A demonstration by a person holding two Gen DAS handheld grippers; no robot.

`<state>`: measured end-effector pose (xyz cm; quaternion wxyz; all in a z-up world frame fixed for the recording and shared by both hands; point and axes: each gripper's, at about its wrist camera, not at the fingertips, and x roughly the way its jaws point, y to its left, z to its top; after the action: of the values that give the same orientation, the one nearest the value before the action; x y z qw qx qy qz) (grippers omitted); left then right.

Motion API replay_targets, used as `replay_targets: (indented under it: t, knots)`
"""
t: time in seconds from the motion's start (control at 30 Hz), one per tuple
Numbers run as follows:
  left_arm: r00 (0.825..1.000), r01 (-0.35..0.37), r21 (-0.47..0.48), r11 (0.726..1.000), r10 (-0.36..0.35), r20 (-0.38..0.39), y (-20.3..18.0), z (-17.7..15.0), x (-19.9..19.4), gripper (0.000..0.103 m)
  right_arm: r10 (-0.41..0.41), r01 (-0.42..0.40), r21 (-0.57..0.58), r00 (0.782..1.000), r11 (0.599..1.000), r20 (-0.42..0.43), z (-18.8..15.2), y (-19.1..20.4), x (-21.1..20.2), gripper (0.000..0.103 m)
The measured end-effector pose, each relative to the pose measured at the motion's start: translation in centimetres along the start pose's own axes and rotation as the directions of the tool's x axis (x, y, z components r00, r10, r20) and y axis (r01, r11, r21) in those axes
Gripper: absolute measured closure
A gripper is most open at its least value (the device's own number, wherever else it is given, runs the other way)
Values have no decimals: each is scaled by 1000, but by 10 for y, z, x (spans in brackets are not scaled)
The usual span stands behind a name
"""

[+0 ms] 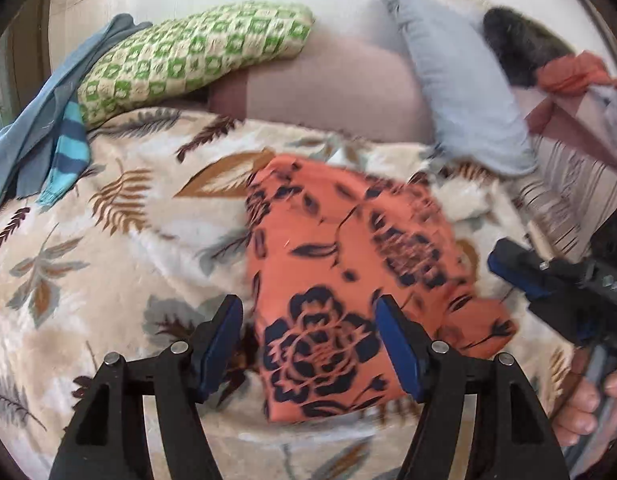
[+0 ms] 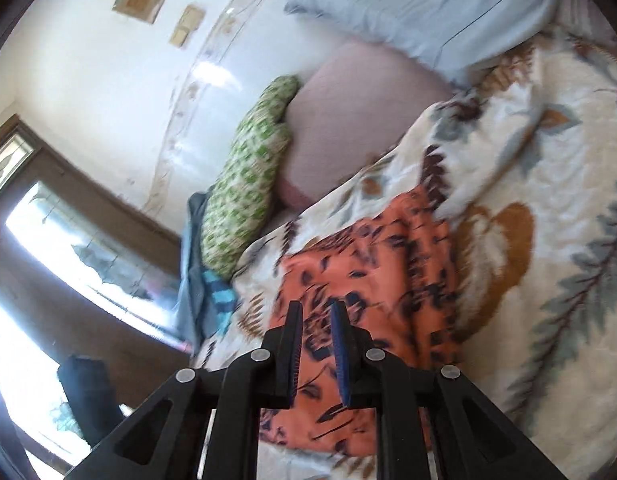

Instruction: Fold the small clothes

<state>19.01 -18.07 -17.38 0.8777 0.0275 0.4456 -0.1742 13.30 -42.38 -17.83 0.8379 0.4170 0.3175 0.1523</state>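
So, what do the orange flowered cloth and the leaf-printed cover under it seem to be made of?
Orange flowered cloth: likely thin woven fabric, matte; it lies flat with crisp folded edges. Leaf-printed cover: probably plush fleece; its surface looks fuzzy and thick, with soft rounded wrinkles.

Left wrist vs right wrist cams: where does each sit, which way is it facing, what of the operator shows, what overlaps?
Left wrist: on the left gripper, jaws wide, looking down at the orange floral garment on the leaf-print blanket; the right gripper and the person's right hand show at right.
Right wrist: on the right gripper, rolled sideways, jaws narrowly apart, facing the garment, wall and window; no hand visible.
Shared: garment, blanket, green checked pillow, grey pillow.
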Motion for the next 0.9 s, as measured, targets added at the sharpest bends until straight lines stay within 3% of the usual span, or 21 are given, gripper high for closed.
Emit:
replay_targets:
  t: [0.03,0.07,0.1,0.13,0.17,0.2,0.23,0.33,0.4,0.47,0.53,0.63,0.7,0.8,0.9]
  knots:
    - [998,-32,13,999,32,-54,0,-8,15,33,-21,21,-2,998,1000,-65,-5,1,13,86]
    - [992,-44,24,999,47,-117,2,-18,29,33,-94,95,1,987,995,-130,-10,-4,26,86]
    - [982,-48,23,999,51,-183,3,-27,42,32,-213,221,18,954,975,-211,-17,-18,42,86]
    - [972,-34,-2,999,32,-231,7,-33,49,32,-312,337,45,906,940,-286,-29,-35,51,92]
    - [971,-12,-34,999,4,-240,12,-35,48,32,-314,363,102,893,926,-324,-35,-52,55,103]
    - [973,-4,-44,999,-6,-231,14,-32,43,32,-266,326,167,914,930,-306,-34,-58,50,103]
    - [976,-4,-27,1000,-2,-217,13,-25,37,32,-252,313,176,920,933,-298,-31,-56,44,103]
    - [993,9,41,999,-4,-116,2,8,13,33,-284,322,106,919,941,-274,-30,-46,39,103]
    - [998,21,79,997,-17,-60,-7,35,5,31,-245,286,137,936,948,-253,-26,-47,33,101]
    - [999,-33,121,992,37,-30,-18,60,12,23,-204,229,148,964,962,-171,-18,-43,19,98]
    - [995,-85,135,987,91,-42,-27,86,38,22,-160,166,146,986,975,-53,-9,-41,-3,96]
    - [987,-93,113,989,107,-117,-29,106,79,22,-122,112,172,991,979,54,-1,-47,-22,96]
    - [980,-100,86,991,113,-164,-31,111,109,21,-146,131,177,986,976,75,1,-51,-25,96]
    - [975,-141,86,986,153,-159,-42,120,142,8,-181,169,169,982,971,54,3,-56,-19,96]
    - [961,-181,57,982,189,-203,-48,128,168,1,-176,167,158,984,973,41,7,-57,-16,96]
